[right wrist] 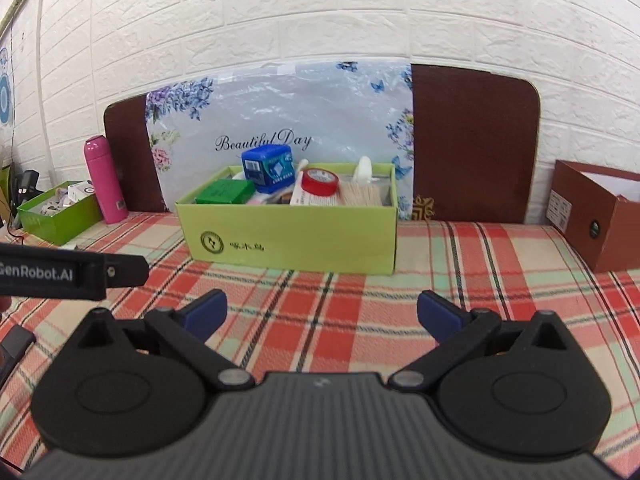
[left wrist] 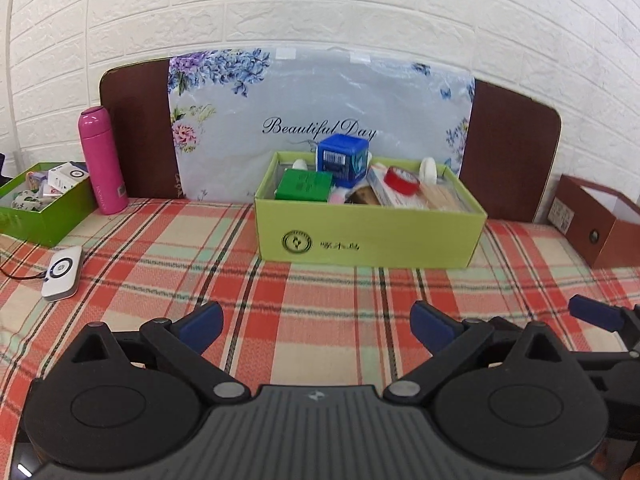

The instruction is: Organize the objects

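The left gripper (left wrist: 316,322) hangs low over the checked cloth (left wrist: 320,288), its blue-padded fingers spread wide with nothing between them. The right gripper (right wrist: 322,316) is spread the same way, also empty, and sits just beside the left one; each shows only as a cut-off black piece at the edge of the other's view.

Ahead, near the middle of the cloth, stands the light green box (left wrist: 372,236), open-topped cardboard with a round logo on its front. Inside, a blue cube-shaped carton (left wrist: 342,158) sticks up at the back, a flat green packet (left wrist: 306,186) lies at the left, a red roll of tape (left wrist: 401,180) rests on a white packet, and a bundle of thin wooden sticks (left wrist: 442,198) lies at the right. The things beneath them are too crowded to make out.

At the left stand a smooth pink flask (left wrist: 102,160) and a darker green box (left wrist: 44,208), partly cut off. A white device (left wrist: 62,274) lies on the cloth before it. A brown box (left wrist: 596,224) sits at the right. Behind, a flowered plastic-wrapped panel (left wrist: 320,112) leans on a brown board against a white brick-patterned wall (left wrist: 320,0).
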### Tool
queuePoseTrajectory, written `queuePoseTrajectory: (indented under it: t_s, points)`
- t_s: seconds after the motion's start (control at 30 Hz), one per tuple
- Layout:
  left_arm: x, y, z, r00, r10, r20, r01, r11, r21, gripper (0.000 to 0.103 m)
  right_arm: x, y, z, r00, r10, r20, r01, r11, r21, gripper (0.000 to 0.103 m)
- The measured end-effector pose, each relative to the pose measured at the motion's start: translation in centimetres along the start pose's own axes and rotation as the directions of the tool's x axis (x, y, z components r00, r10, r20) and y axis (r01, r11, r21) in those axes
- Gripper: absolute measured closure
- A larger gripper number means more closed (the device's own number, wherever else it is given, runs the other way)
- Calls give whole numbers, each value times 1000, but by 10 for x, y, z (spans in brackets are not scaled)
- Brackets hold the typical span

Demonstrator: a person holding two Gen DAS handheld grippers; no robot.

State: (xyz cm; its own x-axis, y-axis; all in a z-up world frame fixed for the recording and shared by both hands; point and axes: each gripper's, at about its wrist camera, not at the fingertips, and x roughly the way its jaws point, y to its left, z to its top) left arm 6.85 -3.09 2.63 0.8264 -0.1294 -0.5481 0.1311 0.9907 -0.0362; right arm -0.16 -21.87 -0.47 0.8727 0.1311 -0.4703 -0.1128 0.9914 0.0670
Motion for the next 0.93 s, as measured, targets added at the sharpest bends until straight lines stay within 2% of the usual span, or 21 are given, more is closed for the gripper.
queuePoseTrajectory:
  t_s: [0.33,0.93]
  points:
    - [-9,-1,-21,998,62,-29,-61,998,32,0,-18,-1,-22,999,-40,-30,41,999,29,0]
    - [-7,0,-24,997,55,-47,-54,998,32,1,-19,6,-19,999,-32,-29,33,999,29,0]
